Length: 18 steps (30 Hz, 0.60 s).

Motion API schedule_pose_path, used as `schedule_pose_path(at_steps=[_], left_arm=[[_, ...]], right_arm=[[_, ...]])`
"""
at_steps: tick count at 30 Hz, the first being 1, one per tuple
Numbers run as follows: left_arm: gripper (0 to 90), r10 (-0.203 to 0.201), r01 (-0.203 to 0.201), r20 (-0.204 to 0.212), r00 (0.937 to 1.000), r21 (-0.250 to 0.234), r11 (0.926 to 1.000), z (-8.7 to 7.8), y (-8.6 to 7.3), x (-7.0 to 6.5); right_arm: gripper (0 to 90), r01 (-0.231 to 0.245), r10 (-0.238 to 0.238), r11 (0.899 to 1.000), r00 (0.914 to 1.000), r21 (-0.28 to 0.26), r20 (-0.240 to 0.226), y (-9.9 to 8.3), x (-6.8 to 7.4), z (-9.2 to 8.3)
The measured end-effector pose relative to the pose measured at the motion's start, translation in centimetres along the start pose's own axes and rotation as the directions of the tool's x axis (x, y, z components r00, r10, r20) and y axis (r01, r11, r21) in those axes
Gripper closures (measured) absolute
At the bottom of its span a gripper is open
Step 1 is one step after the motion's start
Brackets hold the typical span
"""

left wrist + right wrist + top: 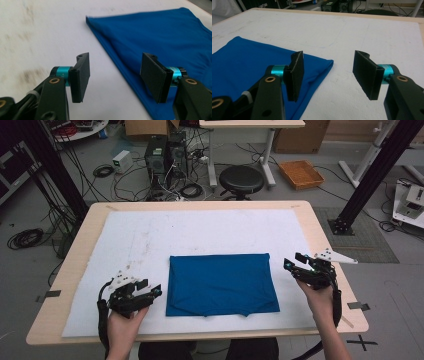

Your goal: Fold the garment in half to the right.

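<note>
left claw point(156, 291): black two-jaw claw in the person's left hand point(122, 322), low over the white mat, near the table's front-left. Jaws wide apart, nothing between the pads, nothing gripped. Pointing right, toward the cloth's left edge.
left claw close-up: in the left gripper view the claw point(115, 75) straddles the cloth's left hem; the left pad point(80, 77) is over bare mat, the right pad point(156, 75) over blue fabric. Can't tell whether the tips touch the fabric.
mat: white padded sheet point(200, 227) covering most of the light wooden table point(67, 265), faint smudges on its left half.
cloth: blue folded fabric rectangle point(221, 284), flat on the mat, front-centre of the table, between the two claws. Small notch in its front edge.
right claw point(289, 264): black two-jaw claw in the person's right hand point(320, 297), just off the cloth's back-right corner, pointing left. Jaws wide apart, empty.
right claw close-up: in the right gripper view the claw point(327, 73) frames that cloth corner point(325, 62); the left pad point(295, 75) is over the fabric, the right pad point(367, 73) over bare mat. No pinch on the cloth.
</note>
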<state>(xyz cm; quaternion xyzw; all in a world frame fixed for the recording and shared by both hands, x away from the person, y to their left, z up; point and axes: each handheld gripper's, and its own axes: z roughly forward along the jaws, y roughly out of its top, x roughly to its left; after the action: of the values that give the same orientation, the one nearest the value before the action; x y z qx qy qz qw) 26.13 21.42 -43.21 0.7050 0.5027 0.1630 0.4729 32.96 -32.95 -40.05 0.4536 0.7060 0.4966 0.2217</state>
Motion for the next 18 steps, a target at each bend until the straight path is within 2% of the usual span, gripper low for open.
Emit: schedule_pose_path(at_steps=[2, 3, 4, 5, 6, 9, 10, 16, 18], left_arm=[[41.0, -0.034, 0.034, 0.021, 0.9992, 0.011, 0.9994, -0.3, -0.8, -0.2], [41.2, -0.034, 0.034, 0.021, 0.9992, 0.011, 0.9994, -0.3, -0.8, -0.2], [42.5, -0.065, 0.065, 0.032, 0.9974, 0.017, 0.9978, -0.4, -1.4, -0.5], [42.8, -0.065, 0.065, 0.032, 0.9974, 0.017, 0.9978, -0.4, -1.4, -0.5], [42.8, -0.082, 0.081, 0.031, 0.9961, 0.023, 0.9964, -0.5, -2.0, -1.0], [42.8, -0.099, 0.098, 0.027, 0.9947, 0.04, 0.9944, -0.3, -2.5, -1.5], [42.8, -0.116, 0.115, 0.02, 0.9931, 0.054, 0.992, 0.1, -2.8, -1.9], [42.7, -0.14, 0.138, 0.034, 0.9895, 0.07, 0.988, 1.4, -2.7, -2.8], [42.7, -0.142, 0.14, 0.025, 0.9896, 0.074, 0.9874, 1.8, -2.7, -2.9]], right_arm=[[42.3, 0.004, -0.004, 1.0, 1.0, -0.003, 0.002, 0.0, 0.0, 0.0], [42.3, 0.004, -0.004, 1.0, 1.0, -0.003, 0.002, 0.0, 0.0, 0.0], [41.9, 0.0, 0.0, 1.0, 1.0, -0.002, 0.005, 0.1, 0.1, -0.1], [41.9, 0.0, 0.0, 1.0, 1.0, -0.002, 0.005, 0.1, 0.1, -0.1], [41.7, 0.005, -0.005, 1.0, 1.0, -0.004, 0.006, 0.1, 0.2, 0.0], [41.6, 0.01, -0.01, 1.0, 0.9999, 0.001, 0.005, 0.1, 0.3, 0.0], [41.6, 0.013, -0.013, 1.0, 0.9999, 0.004, 0.002, 0.0, 0.3, 0.2], [41.6, 0.021, -0.021, 1.0, 0.9998, 0.016, -0.004, -0.1, 0.7, 0.4], [41.5, 0.023, -0.023, 1.0, 0.9997, 0.016, -0.003, -0.2, 0.8, 0.4]])
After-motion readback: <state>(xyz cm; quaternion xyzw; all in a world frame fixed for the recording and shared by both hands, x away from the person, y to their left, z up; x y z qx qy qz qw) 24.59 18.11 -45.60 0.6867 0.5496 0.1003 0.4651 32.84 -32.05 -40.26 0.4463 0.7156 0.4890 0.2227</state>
